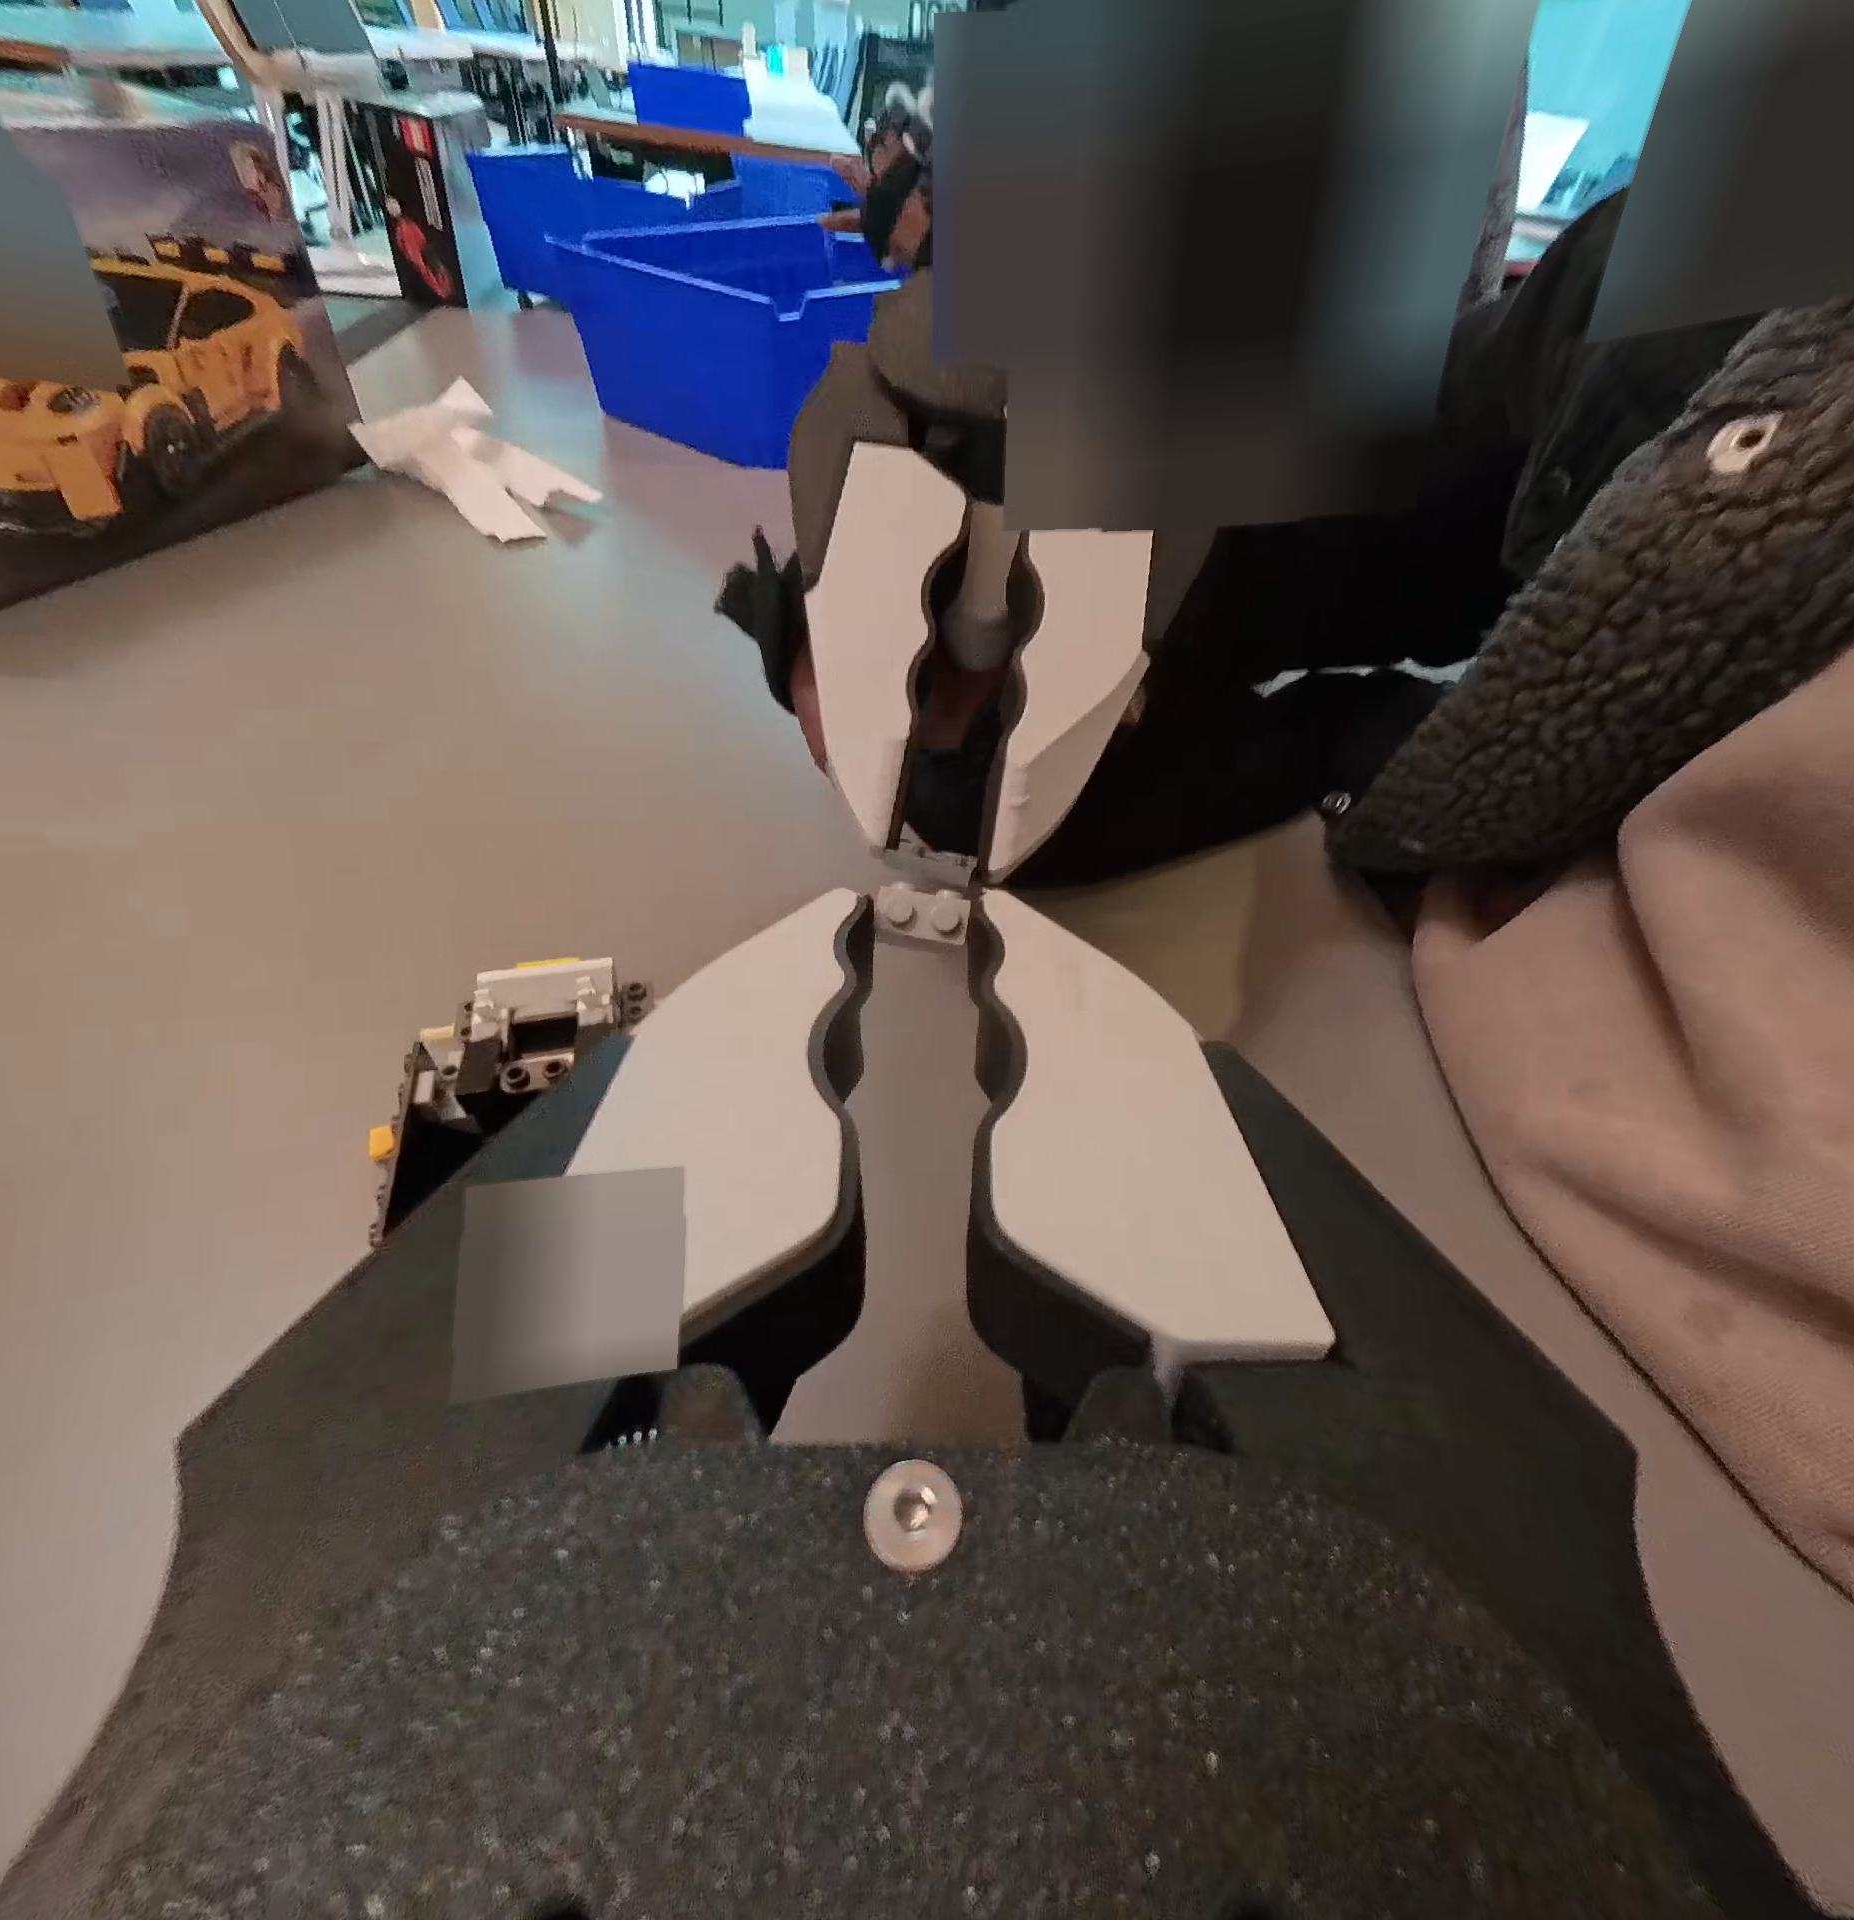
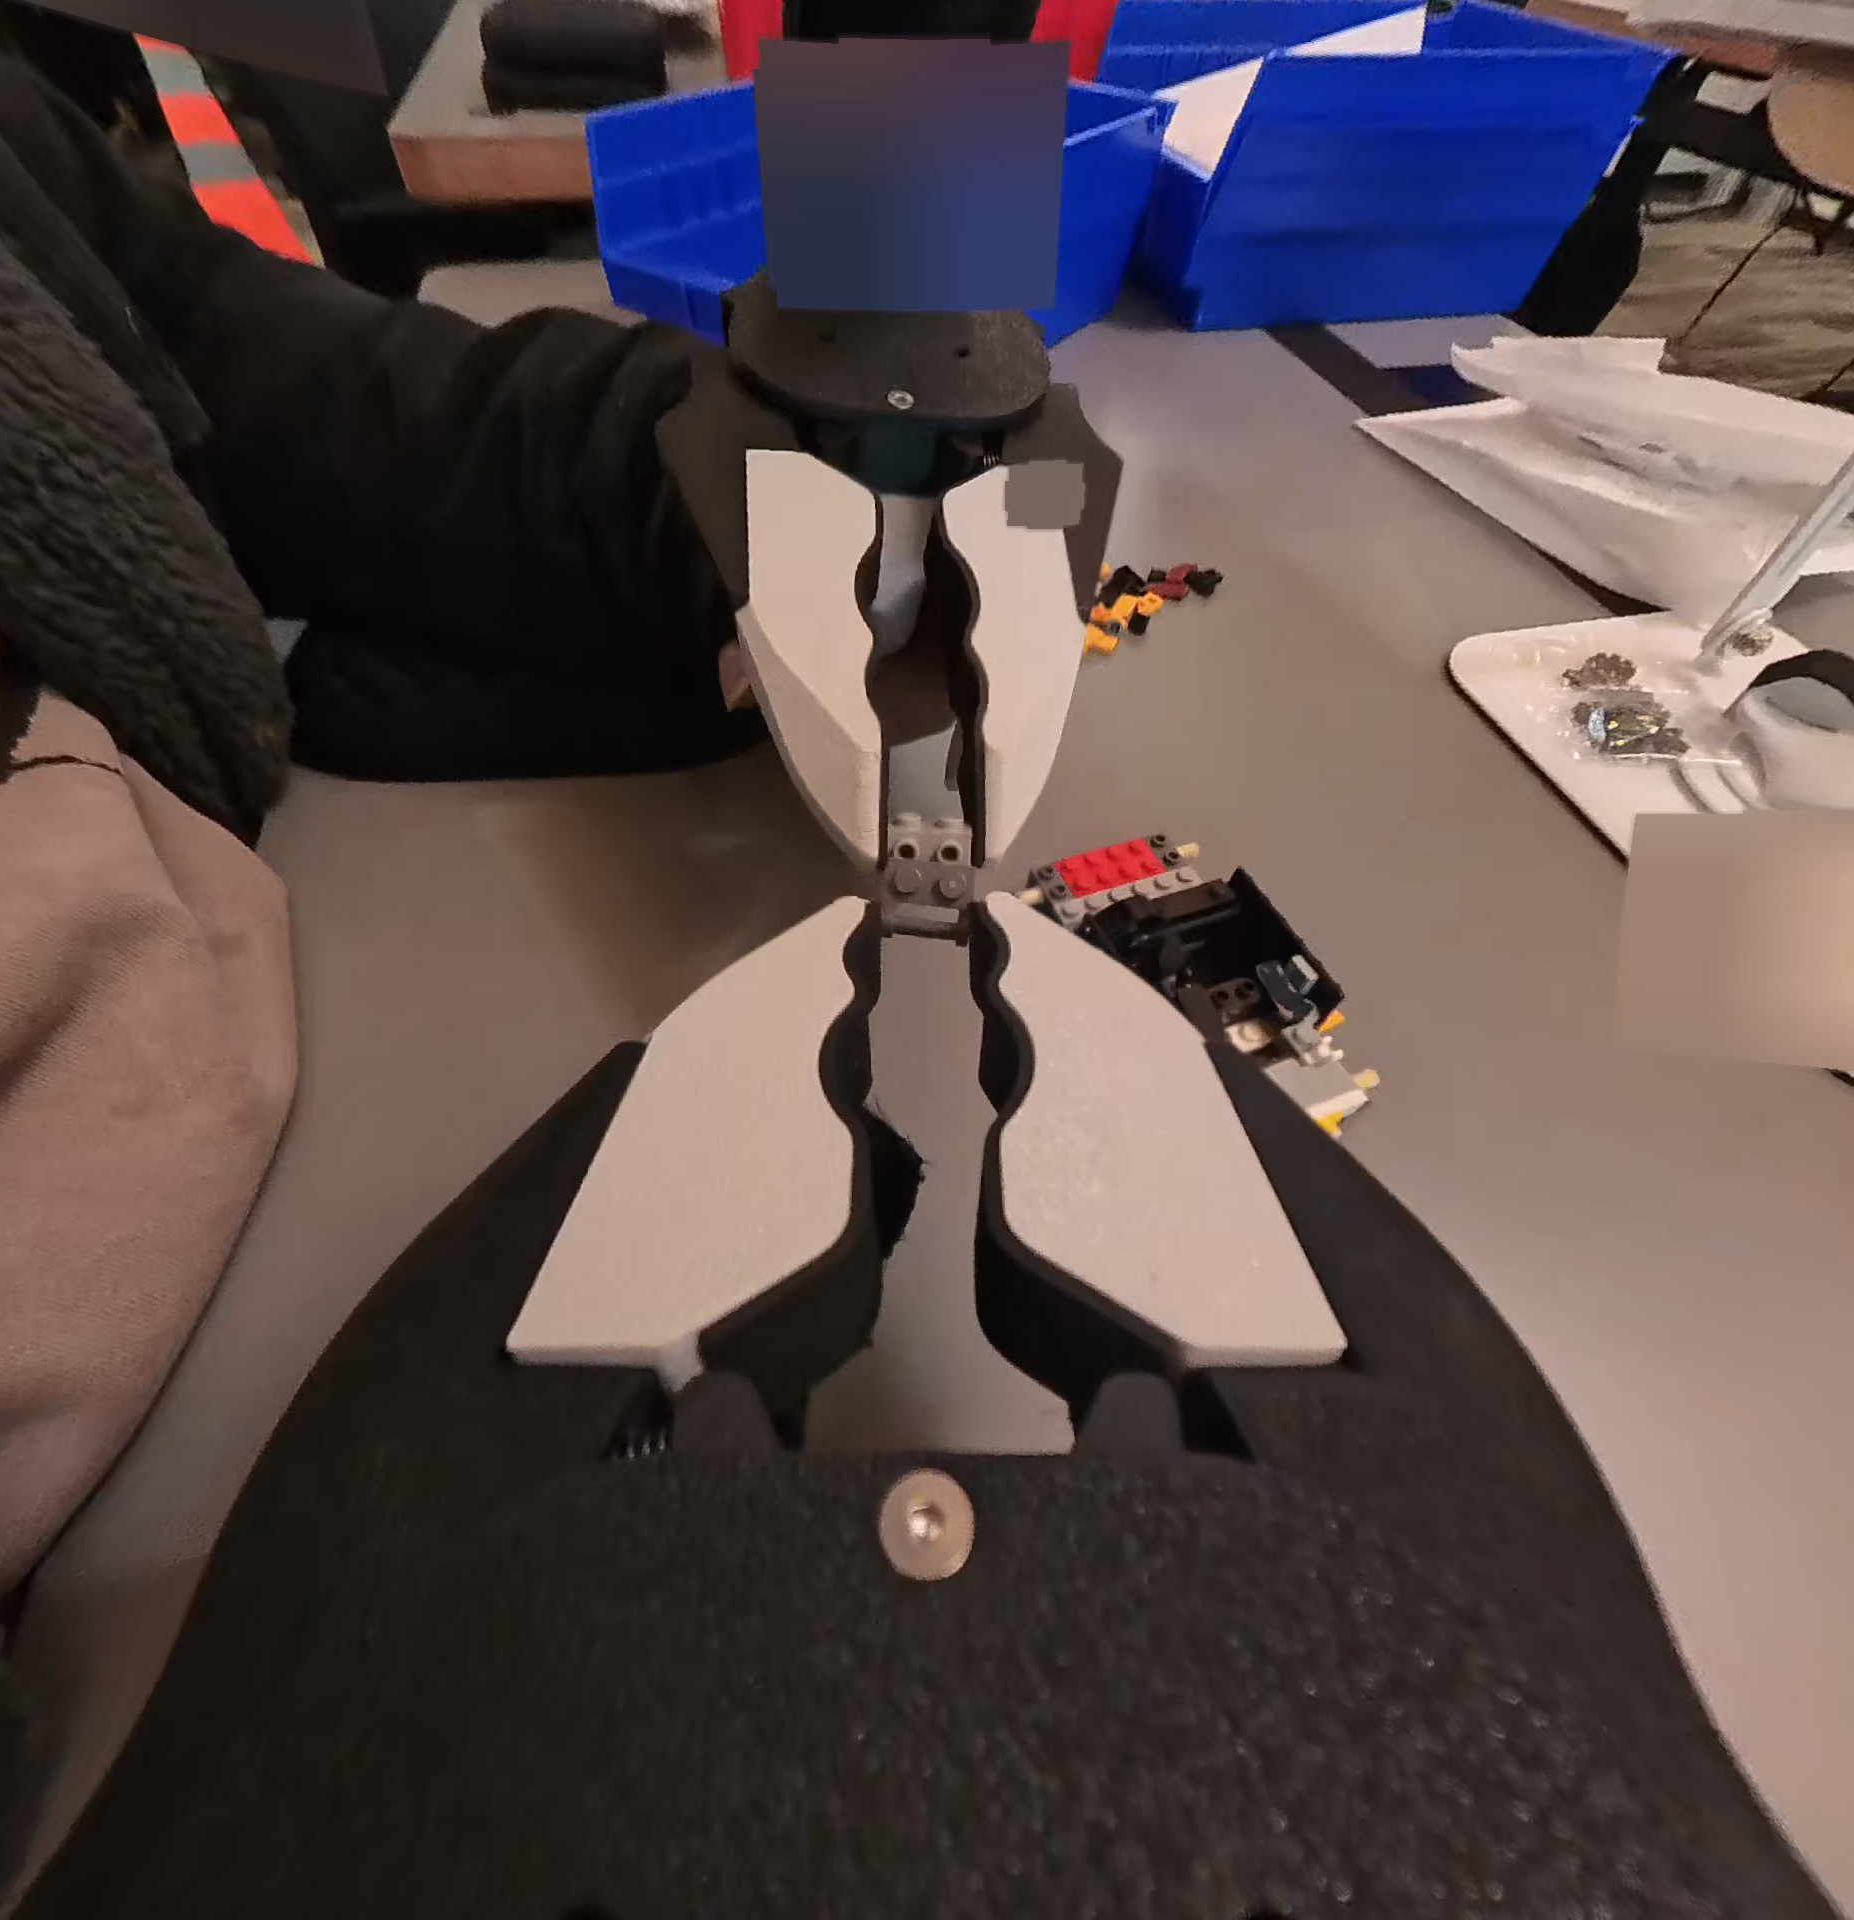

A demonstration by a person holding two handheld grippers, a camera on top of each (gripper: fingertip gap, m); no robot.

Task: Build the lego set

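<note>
My two grippers meet tip to tip above the grey table. My left gripper (image 1: pixel 921 906) is shut on a small light grey brick (image 1: pixel 923 920) with two studs; the left gripper also shows in the right wrist view (image 2: pixel 928 850), coming from the far side. My right gripper (image 2: pixel 928 914) is shut on a small flat grey piece (image 2: pixel 925 923); the right gripper also shows in the left wrist view (image 1: pixel 933 854). The two pieces touch or nearly touch. The partly built car (image 1: pixel 507 1049) lies on the table beside the grippers and also shows in the right wrist view (image 2: pixel 1193 935).
Blue bins (image 2: pixel 1370 156) stand at the back of the table. A pile of loose small pieces (image 2: pixel 1151 597) lies behind the car. A white tray (image 2: pixel 1505 675) with bagged parts and white paper bags (image 2: pixel 1629 488) sit at right. The set's box (image 1: pixel 144 343) stands at left. A person's sleeve (image 1: pixel 1681 1039) is close by. Left and right tips are no more than a few centimetres apart.
</note>
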